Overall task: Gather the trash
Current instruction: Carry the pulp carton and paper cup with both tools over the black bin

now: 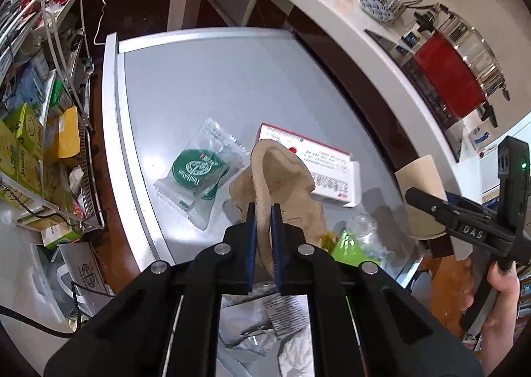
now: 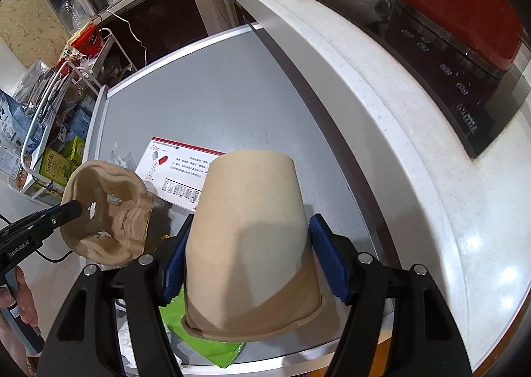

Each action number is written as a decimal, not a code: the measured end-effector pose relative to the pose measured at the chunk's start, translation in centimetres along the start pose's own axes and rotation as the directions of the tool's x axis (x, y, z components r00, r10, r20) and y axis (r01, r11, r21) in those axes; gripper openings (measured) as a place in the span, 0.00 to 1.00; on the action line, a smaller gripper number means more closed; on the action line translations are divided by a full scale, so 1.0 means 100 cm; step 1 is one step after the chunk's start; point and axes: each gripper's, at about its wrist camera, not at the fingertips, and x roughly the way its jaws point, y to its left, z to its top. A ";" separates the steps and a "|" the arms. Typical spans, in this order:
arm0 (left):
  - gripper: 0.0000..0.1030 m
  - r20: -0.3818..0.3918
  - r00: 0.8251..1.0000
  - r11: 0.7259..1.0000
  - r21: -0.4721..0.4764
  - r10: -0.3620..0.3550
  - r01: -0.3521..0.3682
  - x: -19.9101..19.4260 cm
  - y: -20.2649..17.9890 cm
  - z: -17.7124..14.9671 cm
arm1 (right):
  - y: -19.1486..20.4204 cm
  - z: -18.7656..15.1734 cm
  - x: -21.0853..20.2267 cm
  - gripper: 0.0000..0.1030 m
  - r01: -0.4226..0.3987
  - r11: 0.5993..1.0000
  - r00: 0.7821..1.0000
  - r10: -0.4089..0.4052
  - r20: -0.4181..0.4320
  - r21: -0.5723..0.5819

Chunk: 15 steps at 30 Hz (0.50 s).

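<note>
Left wrist view: the lower part of the moulded pulp cup carrier (image 1: 265,171) is hidden between the 2 blue pads of the left gripper (image 1: 264,211), which are pinched almost together on its thin edge; the rest of the carrier stands up just ahead of the fingertips, off the grey table (image 1: 205,78). Beyond the tips lie a clear packet with a green disc (image 1: 199,169) to the left and a white box with red print (image 1: 318,164) to the right. Crumpled plastic and a green wrapper (image 1: 348,241) are partly covered by the carrier. At the right edge the right gripper (image 1: 461,221) is cut off, its brown paper cup (image 1: 421,184) half hidden.

Right wrist view: the right gripper (image 2: 249,254) clamps the upturned paper cup between its half-spread pads, the base pointing forward. The cup hides much of the white box and the green wrapper underneath. Left of it, the left gripper grips the carrier's edge.
</note>
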 end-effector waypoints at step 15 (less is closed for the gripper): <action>0.09 0.158 0.981 0.991 0.092 -0.115 0.102 -0.113 -0.038 -0.020 | -0.008 -0.034 -0.105 0.65 -0.134 0.990 0.981 0.141 0.137 -0.053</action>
